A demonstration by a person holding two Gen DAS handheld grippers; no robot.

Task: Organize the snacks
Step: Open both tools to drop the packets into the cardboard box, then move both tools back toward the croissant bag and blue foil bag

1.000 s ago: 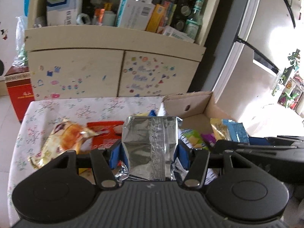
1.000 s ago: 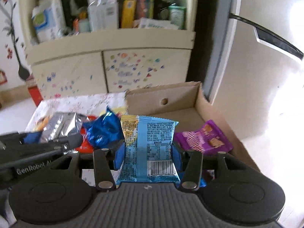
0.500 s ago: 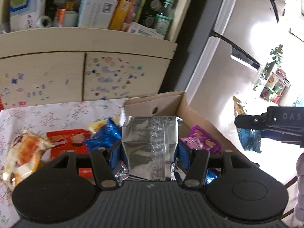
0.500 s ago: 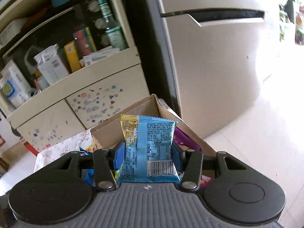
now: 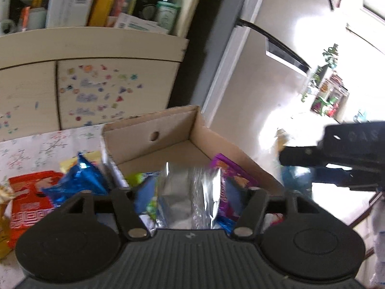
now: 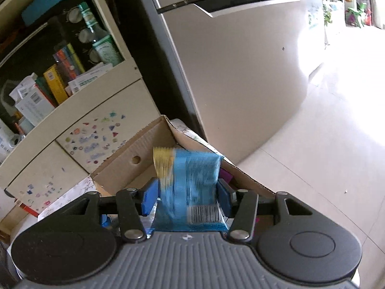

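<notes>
A silver foil snack packet (image 5: 190, 192) is sitting between the blue pads of the left tool (image 5: 189, 192), over the near end of an open cardboard box (image 5: 216, 139). The left tool's jaws have just been opening, and a gap is now showing on each side of the packet, so the pads are no longer pressing on it. Inside the box, a purple snack packet (image 5: 231, 166) is lying against the right wall and a green and white packet (image 5: 142, 178) is lying near the left wall.

The right tool (image 6: 186, 192) is hovering over the same box from its right side, with a blue and yellow snack packet (image 6: 190, 183) between its blue pads. Its jaws have also just been opening a little; the right pad is touching the packet and the left pad is sitting just off it, and the packet is blurred.

The box is resting at the right end of a counter covered with a floral cloth (image 5: 48, 144). On the cloth to the left of the box, a shiny blue packet (image 5: 77, 183) is lying just beside the box wall, with a red packet (image 5: 26, 207) further left.

Behind the counter, a cream cabinet (image 5: 108, 84) with stickers on its doors is holding boxes and bottles on an open shelf. A pale refrigerator (image 6: 240, 72) is standing to its right.
</notes>
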